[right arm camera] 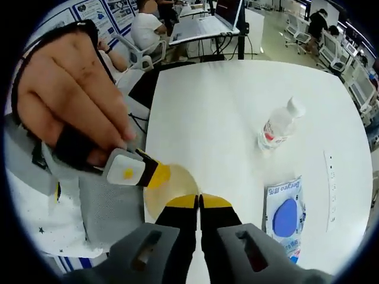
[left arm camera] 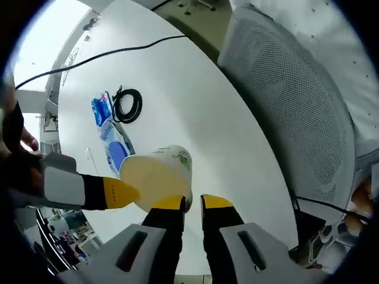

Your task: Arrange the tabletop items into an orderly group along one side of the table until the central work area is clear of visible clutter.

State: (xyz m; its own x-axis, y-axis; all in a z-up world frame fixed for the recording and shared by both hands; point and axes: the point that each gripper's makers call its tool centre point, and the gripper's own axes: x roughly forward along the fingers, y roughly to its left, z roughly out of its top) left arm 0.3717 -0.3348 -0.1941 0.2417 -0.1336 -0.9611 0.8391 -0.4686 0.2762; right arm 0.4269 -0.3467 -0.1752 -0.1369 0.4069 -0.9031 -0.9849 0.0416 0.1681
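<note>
Smooth matt white table (right arm camera: pixel 225 106), clear plastic bottle (right arm camera: pixel 278 126), glossy packet (right arm camera: pixel 285 216).

The left hand-held gripper (left arm camera: pixel 192 204) rises from the bottom of the left gripper view with its 2 yellow-tipped jaws slightly apart, one jaw at the rim of a pale yellow cup (left arm camera: pixel 159 177) lying on its side on the white worktop (left arm camera: pixel 195 106). The right hand-held gripper (left arm camera: pixel 115 193) enters from the left, its yellow tip touching the cup. Beyond lie a blue packet (left arm camera: pixel 111 136), a coiled black cable (left arm camera: pixel 127 105) and, beside the worktop, a grey mesh chair (left arm camera: pixel 296 112).
</note>
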